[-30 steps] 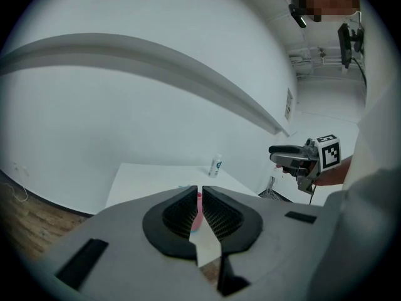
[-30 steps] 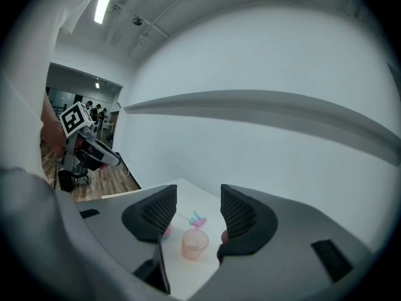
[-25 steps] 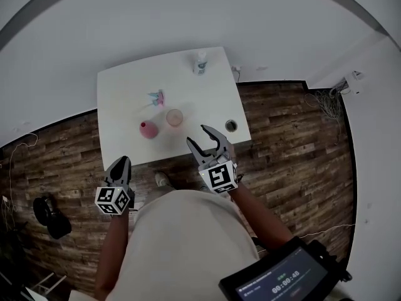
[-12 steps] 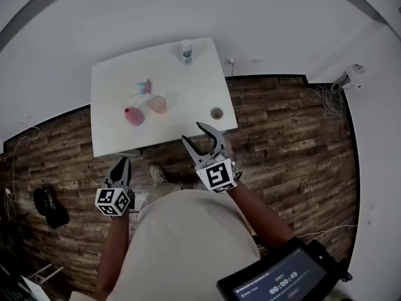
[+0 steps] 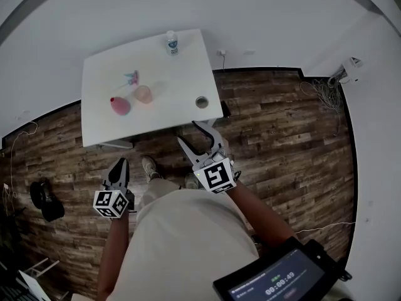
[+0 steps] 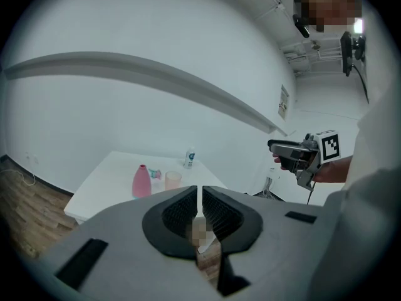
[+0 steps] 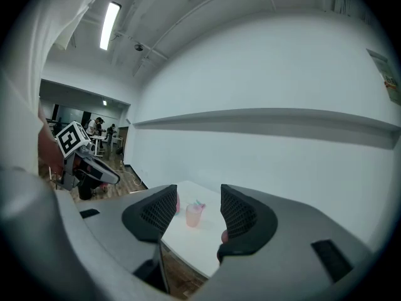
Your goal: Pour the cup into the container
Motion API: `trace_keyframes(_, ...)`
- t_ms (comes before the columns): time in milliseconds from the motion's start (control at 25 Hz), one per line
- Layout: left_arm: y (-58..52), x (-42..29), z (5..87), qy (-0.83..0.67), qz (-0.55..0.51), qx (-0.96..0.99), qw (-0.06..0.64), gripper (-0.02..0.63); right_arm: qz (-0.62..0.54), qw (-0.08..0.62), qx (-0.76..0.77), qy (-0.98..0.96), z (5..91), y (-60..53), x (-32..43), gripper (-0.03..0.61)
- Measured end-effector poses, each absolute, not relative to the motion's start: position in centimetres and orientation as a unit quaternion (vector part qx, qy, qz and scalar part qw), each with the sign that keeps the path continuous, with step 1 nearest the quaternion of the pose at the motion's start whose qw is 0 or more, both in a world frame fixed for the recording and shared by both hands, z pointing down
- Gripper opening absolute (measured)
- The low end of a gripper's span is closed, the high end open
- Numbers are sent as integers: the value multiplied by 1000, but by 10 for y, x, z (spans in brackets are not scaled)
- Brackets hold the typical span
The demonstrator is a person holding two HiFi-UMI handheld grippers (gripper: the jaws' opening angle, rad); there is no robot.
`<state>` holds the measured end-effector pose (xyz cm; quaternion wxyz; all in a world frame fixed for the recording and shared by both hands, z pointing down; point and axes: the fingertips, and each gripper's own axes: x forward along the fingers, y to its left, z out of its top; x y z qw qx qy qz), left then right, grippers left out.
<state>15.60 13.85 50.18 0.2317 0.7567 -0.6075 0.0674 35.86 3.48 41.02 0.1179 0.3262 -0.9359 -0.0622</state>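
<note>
White table stood ahead of you on wood flooring. Your left gripper had its jaws closed together, empty. Your right gripper had its jaws partly apart, gripping nothing. The cup sat on the table beside a pink bottle, well apart from all 4 jaws.

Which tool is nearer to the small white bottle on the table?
Right. The right tool is over the floor just short of the table, with the small white bottle at its far edge; the left tool is farther back and lower.
</note>
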Motion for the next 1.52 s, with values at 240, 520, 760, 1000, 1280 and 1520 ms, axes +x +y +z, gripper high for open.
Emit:
trace_keyframes(240, 152, 170, 491, -613, 69, 753, 228, 15, -55, 116, 329, -936, 411, 42, 380, 224)
trace_keyframes(520, 165, 164, 486, -617, 70, 750, 229, 26, -54, 115, 331, -935, 409, 49, 384, 224)
trace_keyframes(760, 174, 151, 488, -615, 57, 751, 233, 40, -61, 128, 328, -934, 411, 68, 373, 224)
trace_keyframes(1000, 184, 132, 491, -605, 57, 759, 231, 46, -66, 151, 337, -927, 416, 86, 359, 224)
trace_keyframes(1280, 205, 94, 504, -596, 72, 762, 243, 46, -68, 171, 361, -914, 422, 107, 334, 224)
trace_keyframes(1520, 223, 49, 517, -598, 94, 755, 252, 46, -59, 183, 382, -904, 432, 131, 309, 224)
